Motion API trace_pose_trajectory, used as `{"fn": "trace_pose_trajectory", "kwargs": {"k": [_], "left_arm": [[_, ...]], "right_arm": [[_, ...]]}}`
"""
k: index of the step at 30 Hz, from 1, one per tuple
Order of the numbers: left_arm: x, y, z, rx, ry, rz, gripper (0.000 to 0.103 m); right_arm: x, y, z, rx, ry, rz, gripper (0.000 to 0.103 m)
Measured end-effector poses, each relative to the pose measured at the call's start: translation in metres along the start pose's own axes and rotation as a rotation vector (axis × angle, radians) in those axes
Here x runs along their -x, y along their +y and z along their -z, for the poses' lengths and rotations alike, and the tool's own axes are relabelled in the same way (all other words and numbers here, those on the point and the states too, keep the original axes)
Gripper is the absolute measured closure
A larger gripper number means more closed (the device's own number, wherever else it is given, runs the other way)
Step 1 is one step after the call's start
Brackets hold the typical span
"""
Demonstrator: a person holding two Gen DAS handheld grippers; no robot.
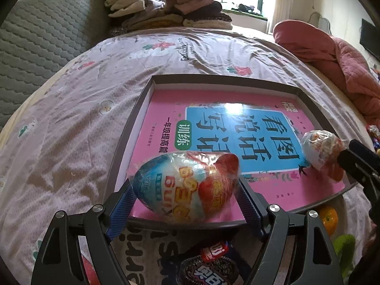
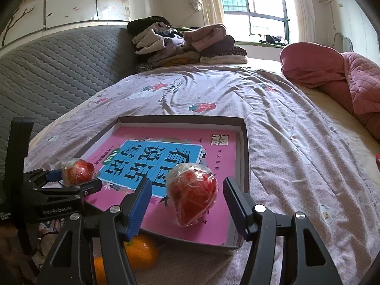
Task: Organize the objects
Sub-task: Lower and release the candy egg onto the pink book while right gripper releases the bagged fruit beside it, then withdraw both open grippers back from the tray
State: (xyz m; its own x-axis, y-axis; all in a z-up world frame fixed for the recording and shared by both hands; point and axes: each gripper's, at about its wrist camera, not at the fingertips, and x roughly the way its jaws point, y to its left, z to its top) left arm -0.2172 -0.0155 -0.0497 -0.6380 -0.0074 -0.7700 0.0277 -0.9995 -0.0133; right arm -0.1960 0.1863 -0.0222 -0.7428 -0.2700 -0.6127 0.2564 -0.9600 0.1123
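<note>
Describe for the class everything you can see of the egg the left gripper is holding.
The wrapped toy egg is egg-shaped, in crinkled clear film, blue-white at one end, red at the other, with orange lettering. It lies sideways, clamped between the left gripper's blue pads, over the near edge of the pink book in the shallow box.

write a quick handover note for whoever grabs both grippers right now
Left gripper: shut on a foil-wrapped toy egg, blue and red, held over the near edge of the shallow grey box.
Right gripper: open, a second wrapped egg, red and white, between its fingers but ungripped, lying on the pink book in the box.
Done: one egg in.
Left: drop the held egg; oranges and cookie pack remain outside.
</note>
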Motion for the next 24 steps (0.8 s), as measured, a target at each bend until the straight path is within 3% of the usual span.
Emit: {"fn": "trace_pose_trajectory", "kwargs": {"k": [12,24], "left_arm": [[0.025,0.002,0.007,0.002,-0.032,0.026,0.021],[0.081,0.014,0.008,0.036,-0.152,0.073,0.021]], "right_arm": [[0.034,0.011,0.002,-0.012,-0.022,0.024,0.041],[0.081,0.028,0.003,-0.018,-0.085,0.016,0.041]]}}
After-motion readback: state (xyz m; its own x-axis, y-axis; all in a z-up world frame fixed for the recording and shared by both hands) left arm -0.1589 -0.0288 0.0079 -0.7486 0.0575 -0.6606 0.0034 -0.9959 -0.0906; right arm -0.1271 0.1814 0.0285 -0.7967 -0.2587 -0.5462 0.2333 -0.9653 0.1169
